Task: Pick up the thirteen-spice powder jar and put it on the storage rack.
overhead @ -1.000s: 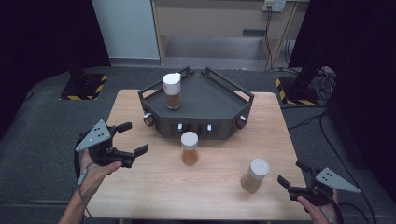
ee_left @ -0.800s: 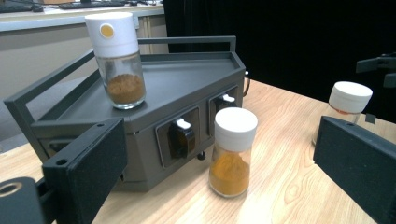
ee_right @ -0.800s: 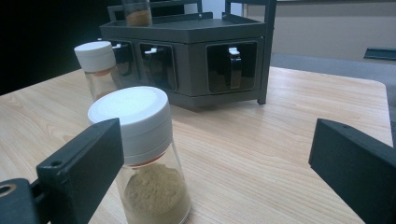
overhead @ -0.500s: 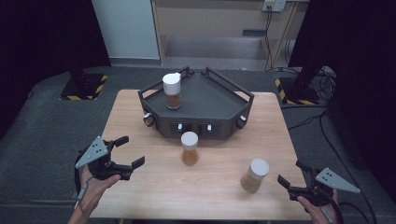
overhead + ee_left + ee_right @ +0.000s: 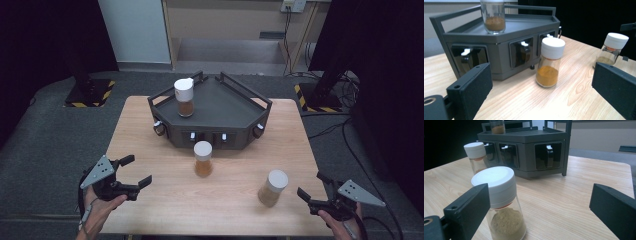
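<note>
Both claws, left claw [image 5: 134,172] and right claw [image 5: 311,188], gape empty; the white-capped glass spice jar [image 5: 272,188] beside the right one risks toppling if clipped on approach.

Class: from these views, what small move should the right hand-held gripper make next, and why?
Probably ease the right hand-held gripper forward and left around the nearest jar. Its jaws stand open, and the jar stands upright just ahead, beside one jaw rather than between them.
</note>
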`<state>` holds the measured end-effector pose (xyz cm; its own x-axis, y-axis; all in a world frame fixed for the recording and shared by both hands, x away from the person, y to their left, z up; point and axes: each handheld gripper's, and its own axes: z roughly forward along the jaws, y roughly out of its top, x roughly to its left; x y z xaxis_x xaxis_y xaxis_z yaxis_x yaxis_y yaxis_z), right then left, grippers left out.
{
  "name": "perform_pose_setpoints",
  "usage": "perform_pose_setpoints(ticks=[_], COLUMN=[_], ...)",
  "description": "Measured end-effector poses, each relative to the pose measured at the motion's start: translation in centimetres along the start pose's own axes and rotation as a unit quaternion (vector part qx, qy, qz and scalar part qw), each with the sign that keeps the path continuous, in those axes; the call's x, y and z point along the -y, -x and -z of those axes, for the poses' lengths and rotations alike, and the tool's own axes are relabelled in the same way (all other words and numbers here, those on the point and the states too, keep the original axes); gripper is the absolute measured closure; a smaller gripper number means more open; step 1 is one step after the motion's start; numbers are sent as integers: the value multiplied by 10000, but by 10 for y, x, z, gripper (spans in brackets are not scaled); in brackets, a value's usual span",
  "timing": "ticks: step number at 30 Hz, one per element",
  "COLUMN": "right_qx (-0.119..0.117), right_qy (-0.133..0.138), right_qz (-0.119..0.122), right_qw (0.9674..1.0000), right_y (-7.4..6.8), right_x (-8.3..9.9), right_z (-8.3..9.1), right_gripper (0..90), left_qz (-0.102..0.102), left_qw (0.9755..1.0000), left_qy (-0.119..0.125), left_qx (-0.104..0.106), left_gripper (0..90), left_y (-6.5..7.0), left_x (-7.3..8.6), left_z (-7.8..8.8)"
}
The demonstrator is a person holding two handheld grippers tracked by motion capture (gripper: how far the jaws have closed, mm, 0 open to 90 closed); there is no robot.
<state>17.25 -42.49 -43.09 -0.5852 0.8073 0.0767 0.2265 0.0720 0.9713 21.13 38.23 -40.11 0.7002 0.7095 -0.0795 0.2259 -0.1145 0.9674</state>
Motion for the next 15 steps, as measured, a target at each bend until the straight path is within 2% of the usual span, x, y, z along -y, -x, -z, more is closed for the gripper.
perform_pose_setpoints(ticks=[5, 15], right_qx=[-1, -2], right_qy=[6, 7], right_qz=[4, 0], right_qw=[10000, 10000], right_y=[0, 0], right_x=[0, 0], right_z=[0, 0], right_gripper=[37, 37], left_qz=[55, 250], left_qw=[9998, 9993], left_qy=[-145, -209], left_qx=[-117, -188], left_gripper=[19, 21], left_y=[-3, -8], left_x=[6, 19], left_z=[-3, -4])
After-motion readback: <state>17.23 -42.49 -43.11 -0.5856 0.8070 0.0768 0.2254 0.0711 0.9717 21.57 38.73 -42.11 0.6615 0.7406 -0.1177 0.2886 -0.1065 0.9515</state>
